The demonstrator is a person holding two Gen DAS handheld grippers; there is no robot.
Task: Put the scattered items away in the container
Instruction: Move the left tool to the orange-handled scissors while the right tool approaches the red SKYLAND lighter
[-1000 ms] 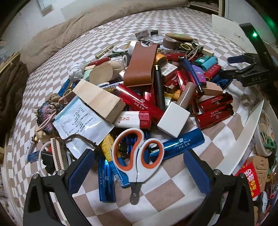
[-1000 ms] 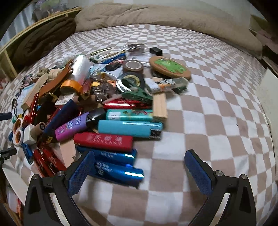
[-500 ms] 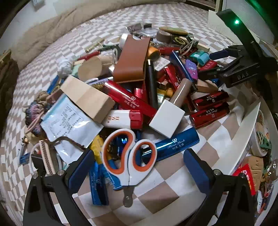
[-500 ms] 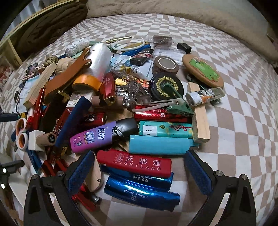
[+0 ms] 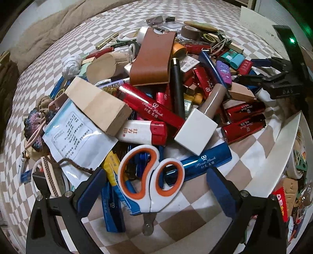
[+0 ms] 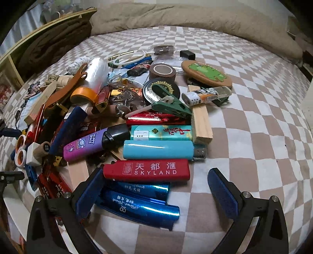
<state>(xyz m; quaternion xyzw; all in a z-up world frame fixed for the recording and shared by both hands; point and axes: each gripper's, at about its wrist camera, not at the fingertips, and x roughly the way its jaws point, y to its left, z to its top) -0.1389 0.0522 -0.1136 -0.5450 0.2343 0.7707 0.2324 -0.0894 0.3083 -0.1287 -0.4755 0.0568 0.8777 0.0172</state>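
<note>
A heap of lighters, wooden blocks, tape rolls and other small items lies on the checkered bed cover. In the left wrist view, orange-and-white scissors (image 5: 150, 179) lie at the near edge of the heap. My left gripper (image 5: 155, 173) is open, and the scissors' handles sit between its blue pads. A white container (image 5: 281, 152) with several items inside stands at the right. In the right wrist view, my right gripper (image 6: 156, 173) is open around a red SKYLAND lighter (image 6: 146, 169). Two shiny blue lighters (image 6: 140, 209) lie just below it, by the left pad.
A brown leather case (image 5: 154, 58), a wooden block (image 5: 97, 103) and a white paper sachet (image 5: 76, 132) lie in the heap. A beige blanket (image 6: 195, 17) runs along the far edge of the bed. A wooden shelf (image 6: 11, 58) with dark fabric stands at the left.
Both grippers have moved closer to the heap. The scissors now sit further in between the left pads, and the red lighter has come between the right pads. Both stay open.
</note>
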